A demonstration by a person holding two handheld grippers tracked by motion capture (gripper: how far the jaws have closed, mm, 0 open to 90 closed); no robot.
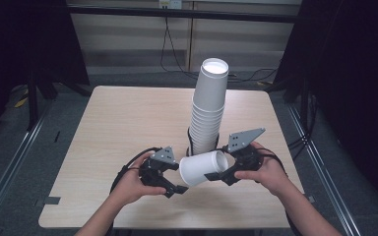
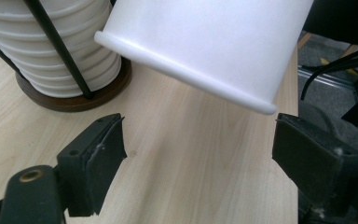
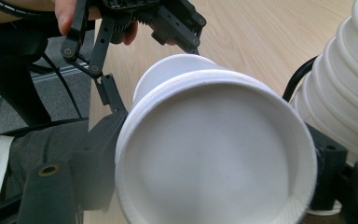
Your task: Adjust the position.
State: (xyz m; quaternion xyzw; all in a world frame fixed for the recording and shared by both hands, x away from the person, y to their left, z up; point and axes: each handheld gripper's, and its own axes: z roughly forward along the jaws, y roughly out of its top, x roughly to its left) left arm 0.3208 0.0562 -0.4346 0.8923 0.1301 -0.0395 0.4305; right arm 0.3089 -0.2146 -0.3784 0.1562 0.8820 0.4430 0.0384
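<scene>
Table (image 1: 128, 123) bare on L; R hand-held gripper (image 1: 221, 169) clamps cup (image 1: 202, 167) nr stack (image 1: 207, 113).

I work in what looks like a lab or recording booth. My pale wood counter (image 1: 128, 128) stands alone on grey flooring, with dark curtains (image 1: 354, 73) hanging at both sides. Metal rails (image 1: 10, 162) run along the floor beside it, cables (image 1: 170, 54) trail down the panelled back wall, and a black bar (image 1: 177, 12) crosses overhead.
</scene>
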